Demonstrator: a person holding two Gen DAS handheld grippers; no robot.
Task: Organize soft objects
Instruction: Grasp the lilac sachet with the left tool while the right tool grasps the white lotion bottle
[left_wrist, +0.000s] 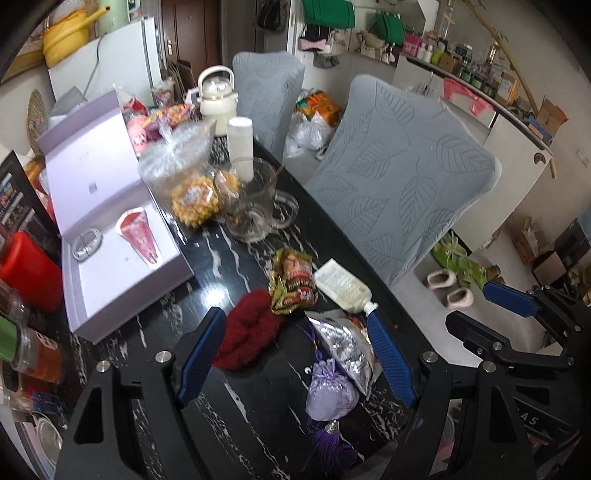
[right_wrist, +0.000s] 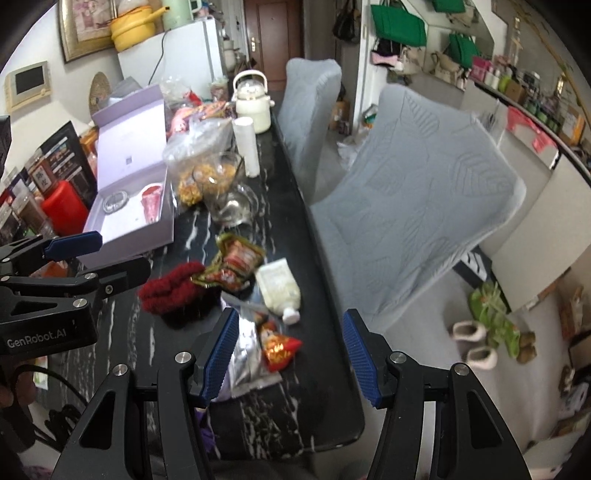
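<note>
Black marbled worktop (left_wrist: 229, 402): red knit item (left_wrist: 245, 332) and lilac sachet (left_wrist: 330, 395) between left claw (left_wrist: 295, 354) fingers; both claws released, right claw (right_wrist: 291, 354) likewise. Grey-covered chairs (left_wrist: 399, 192) beyond.

1. A long black table (left_wrist: 229, 413) with white marble-like veining carries everything; its right edge runs beside two grey-covered chairs.
2. Near end: a lilac drawstring sachet (left_wrist: 330, 391) with a purple tassel lies touching a silver foil snack bag (left_wrist: 345, 343).
3. Just beyond them lie a dark red knitted piece (left_wrist: 247, 332), a crumpled green-and-red snack packet (left_wrist: 293, 282) touching it, and a white squeeze tube (left_wrist: 343, 286) near the table's right edge.
4. Middle: a clear glass mug (left_wrist: 255, 206), a bag of yellow biscuits (left_wrist: 194, 199) and an upright white roll (left_wrist: 242, 147).
5. Left side: an open lilac gift box (left_wrist: 122, 266).
6. Far end: a cream kettle (left_wrist: 216, 99) and more snack bags, too blurred to name.
</note>
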